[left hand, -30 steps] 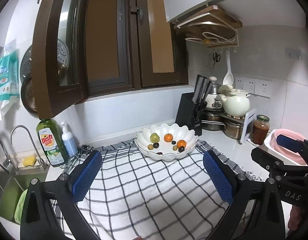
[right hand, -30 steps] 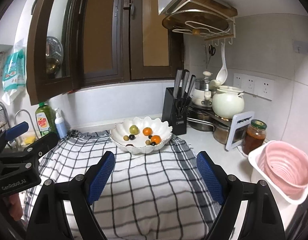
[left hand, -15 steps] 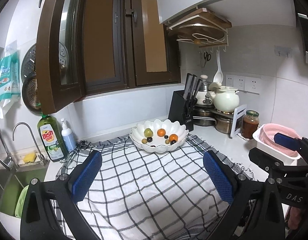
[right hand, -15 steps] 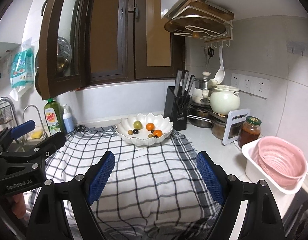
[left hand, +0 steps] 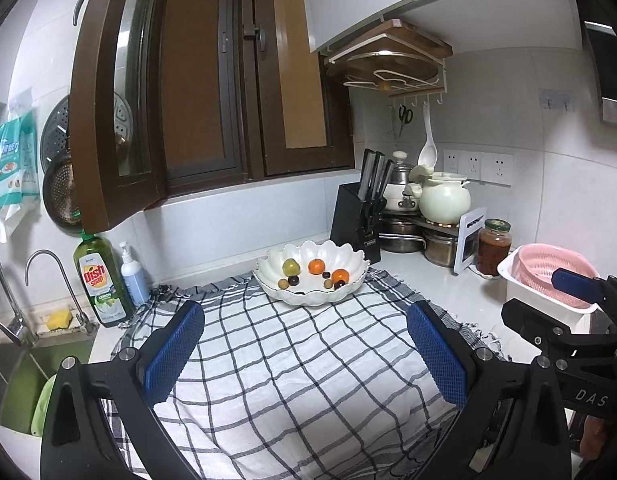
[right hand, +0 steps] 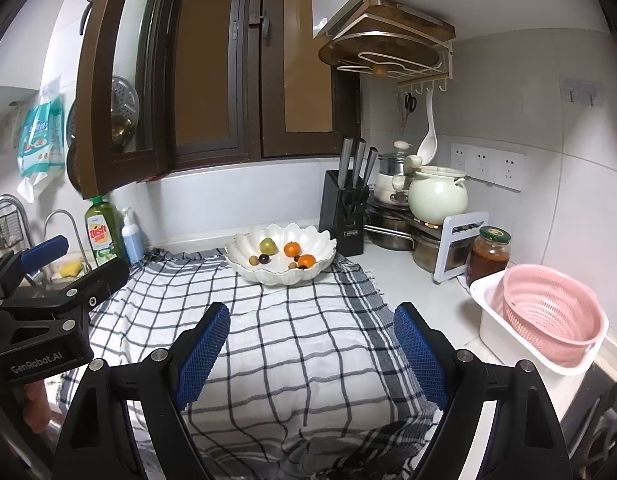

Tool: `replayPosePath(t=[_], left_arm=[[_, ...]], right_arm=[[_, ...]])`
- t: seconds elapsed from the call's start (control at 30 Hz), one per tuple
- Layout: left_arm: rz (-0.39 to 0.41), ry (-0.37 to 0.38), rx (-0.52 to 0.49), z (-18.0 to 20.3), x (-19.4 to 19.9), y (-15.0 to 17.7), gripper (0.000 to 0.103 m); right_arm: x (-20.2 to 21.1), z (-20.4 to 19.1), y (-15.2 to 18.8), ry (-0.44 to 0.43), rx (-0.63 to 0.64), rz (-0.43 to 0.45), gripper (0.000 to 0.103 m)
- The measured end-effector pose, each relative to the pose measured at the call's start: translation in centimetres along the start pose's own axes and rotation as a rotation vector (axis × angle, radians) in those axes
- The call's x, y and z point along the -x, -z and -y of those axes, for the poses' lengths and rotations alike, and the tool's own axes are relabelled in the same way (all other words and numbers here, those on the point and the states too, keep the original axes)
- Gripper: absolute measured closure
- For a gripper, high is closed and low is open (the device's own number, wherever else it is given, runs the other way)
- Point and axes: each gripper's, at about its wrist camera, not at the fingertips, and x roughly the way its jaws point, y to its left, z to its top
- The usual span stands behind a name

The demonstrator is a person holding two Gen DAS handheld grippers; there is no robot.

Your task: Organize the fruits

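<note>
Both grippers hover over the checked cloth point(left hand: 292, 364), well short of the fruit. Left gripper point(left hand: 306, 354) has its jaws wide apart, nothing between them; right gripper point(right hand: 310, 354) likewise spread and holding nothing. Scalloped white bowl point(right hand: 244, 258) sits at the cloth's far edge holding a green fruit point(right hand: 268, 245), two oranges point(right hand: 292, 249) and small dark fruits. Pink colander point(right hand: 548, 312) sits in a white tub at right.

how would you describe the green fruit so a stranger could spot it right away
On the checked cloth, find the white scalloped bowl by the black knife block. The green fruit sits at its back left, the largest piece and the only green one among orange and small dark fruits.
</note>
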Motion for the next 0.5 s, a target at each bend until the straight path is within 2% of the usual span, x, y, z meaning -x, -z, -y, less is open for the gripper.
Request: replayPosePath(t=[0.5], left_arm=[[-0.002,0.004,-0.004,0.3,-0.04,-0.06,0.0]], right_arm=[[0.26,0.01,0.03,0.005,0.001,0.002,0.018]])
